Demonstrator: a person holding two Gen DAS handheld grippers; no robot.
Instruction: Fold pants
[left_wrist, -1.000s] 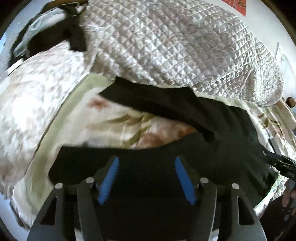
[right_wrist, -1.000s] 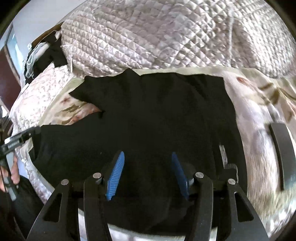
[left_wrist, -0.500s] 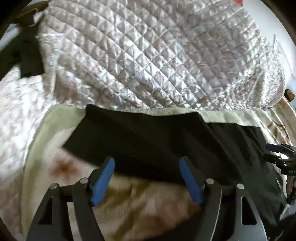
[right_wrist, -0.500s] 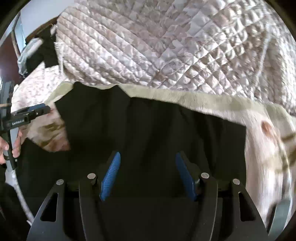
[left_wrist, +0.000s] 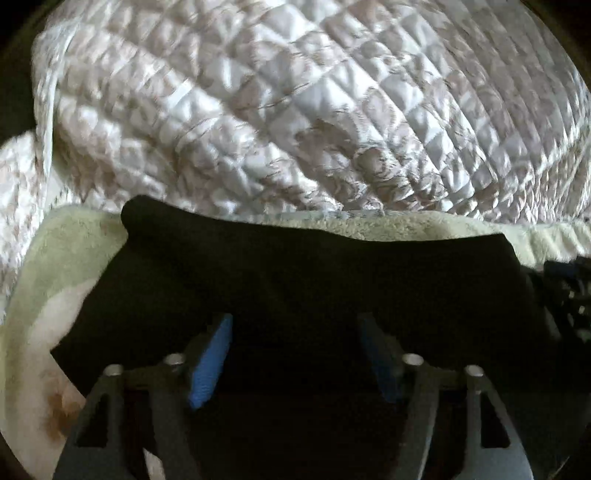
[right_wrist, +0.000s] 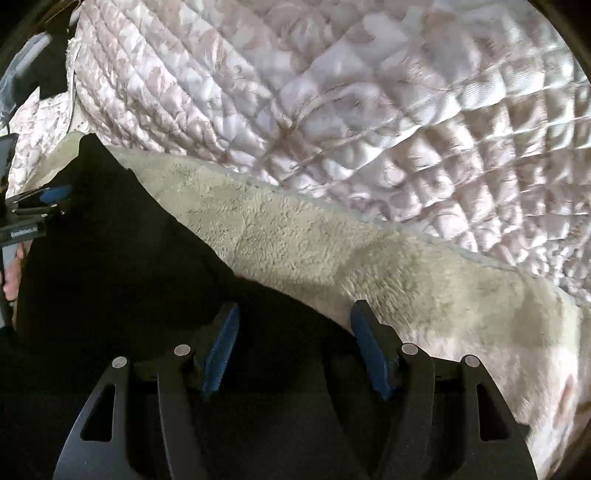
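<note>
The black pants (left_wrist: 295, 273) lie flat on a pale green fleece blanket (left_wrist: 66, 251). In the left wrist view their far edge runs across the middle, and my left gripper (left_wrist: 295, 332) hovers open just over the cloth, holding nothing. In the right wrist view the pants (right_wrist: 110, 266) fill the lower left. My right gripper (right_wrist: 293, 321) is open over their right edge, its right finger above the blanket (right_wrist: 332, 251). The left gripper (right_wrist: 40, 203) shows at the far left of that view, the right gripper (left_wrist: 569, 284) dimly at the right of the left wrist view.
A bulky quilted cream bedspread (left_wrist: 295, 110) is heaped just behind the blanket and fills the upper half of both views (right_wrist: 369, 92). Dark items (right_wrist: 33, 62) lie at the far left corner.
Both grippers have moved forward and lower toward the far edge of the pants. The spread legs with blanket between them now appear as one flat black panel. Both grippers stayed open.
</note>
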